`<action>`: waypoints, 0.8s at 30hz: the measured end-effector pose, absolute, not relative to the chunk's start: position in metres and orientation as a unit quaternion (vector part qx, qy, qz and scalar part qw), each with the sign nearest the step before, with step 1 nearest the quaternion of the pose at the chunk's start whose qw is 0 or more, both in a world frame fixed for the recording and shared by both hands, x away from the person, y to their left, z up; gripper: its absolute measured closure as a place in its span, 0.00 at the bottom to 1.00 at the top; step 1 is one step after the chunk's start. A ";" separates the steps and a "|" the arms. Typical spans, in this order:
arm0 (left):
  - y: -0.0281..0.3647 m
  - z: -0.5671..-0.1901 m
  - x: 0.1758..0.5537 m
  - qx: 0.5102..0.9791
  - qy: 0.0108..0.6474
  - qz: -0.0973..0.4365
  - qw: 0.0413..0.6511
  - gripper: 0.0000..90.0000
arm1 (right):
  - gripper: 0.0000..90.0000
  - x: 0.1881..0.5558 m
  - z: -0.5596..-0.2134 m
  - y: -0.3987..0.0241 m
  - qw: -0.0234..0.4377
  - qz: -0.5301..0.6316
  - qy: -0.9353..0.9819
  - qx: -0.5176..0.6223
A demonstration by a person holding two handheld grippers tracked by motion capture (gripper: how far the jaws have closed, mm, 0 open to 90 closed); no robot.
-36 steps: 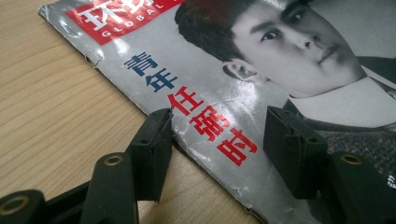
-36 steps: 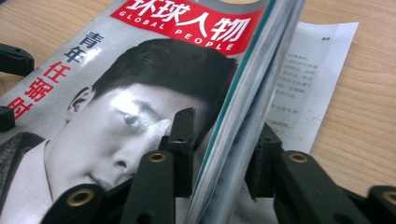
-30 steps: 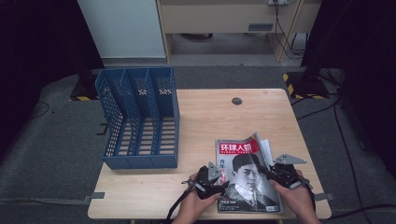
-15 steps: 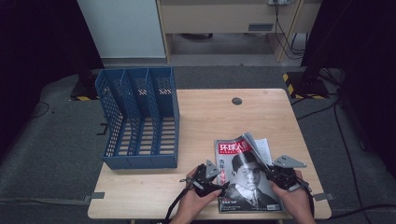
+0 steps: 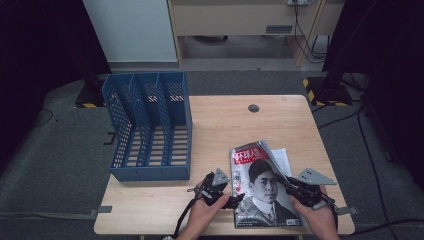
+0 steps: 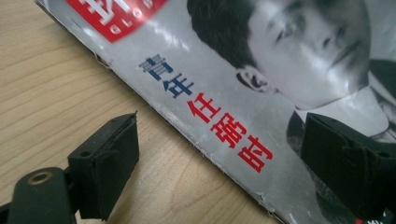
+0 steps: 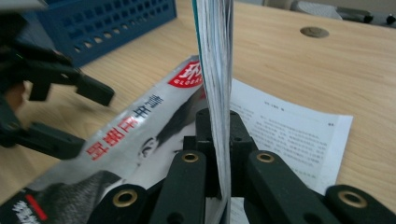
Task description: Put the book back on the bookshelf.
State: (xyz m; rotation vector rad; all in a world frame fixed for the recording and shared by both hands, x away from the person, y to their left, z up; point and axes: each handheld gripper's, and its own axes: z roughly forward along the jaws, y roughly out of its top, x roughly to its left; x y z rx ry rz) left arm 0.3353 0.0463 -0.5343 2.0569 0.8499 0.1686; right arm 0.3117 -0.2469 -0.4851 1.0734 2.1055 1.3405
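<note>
While the magazine (image 5: 262,187) is pinched at its lifted edge by the closed right tongs (image 7: 219,154), pages could slip: the left tongs (image 6: 224,154), just opened wide, hold nothing.

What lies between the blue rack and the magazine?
Bare table lies between blue rack and magazine, as the high view shows.

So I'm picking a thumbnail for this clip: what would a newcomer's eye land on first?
First the magazine with a black-and-white portrait and red title, at the table's near right edge. Its right side is lifted, pinched in the shut right claw, with a printed sheet beneath; the left claw stands open at its spine. Next, the blue file rack on the table's left.
</note>
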 end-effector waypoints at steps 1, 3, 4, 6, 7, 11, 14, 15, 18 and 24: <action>0.046 -0.534 0.336 0.831 0.339 0.066 0.435 0.13 | 0.98 0.310 -0.481 -0.249 0.208 0.497 0.751 0.383; 0.044 -0.534 0.335 0.832 0.333 0.059 0.440 0.13 | 0.98 0.309 -0.480 -0.250 0.207 0.504 0.747 0.381; 0.043 -0.535 0.335 0.834 0.331 0.054 0.438 0.13 | 0.98 0.308 -0.478 -0.251 0.203 0.512 0.742 0.381; 0.039 -0.535 0.336 0.841 0.326 0.043 0.429 0.13 | 0.98 0.307 -0.476 -0.254 0.196 0.529 0.731 0.384; 0.038 -0.535 0.336 0.843 0.322 0.041 0.429 0.12 | 0.98 0.306 -0.476 -0.256 0.183 0.543 0.720 0.392; 0.032 -0.536 0.337 0.843 0.312 0.023 0.437 0.12 | 0.98 0.313 -0.485 -0.258 0.166 0.542 0.716 0.407; 0.033 -0.536 0.338 0.840 0.318 0.021 0.439 0.14 | 0.98 0.321 -0.494 -0.257 0.165 0.523 0.722 0.422; 0.034 -0.536 0.338 0.840 0.320 0.022 0.438 0.14 | 0.98 0.321 -0.494 -0.257 0.165 0.523 0.722 0.422; 0.032 -0.535 0.336 0.841 0.324 0.042 0.431 0.20 | 0.92 0.332 -0.507 -0.252 0.179 0.470 0.742 0.444; 0.027 -0.535 0.331 0.851 0.315 0.071 0.415 0.22 | 0.51 0.343 -0.522 -0.261 0.208 0.385 0.740 0.511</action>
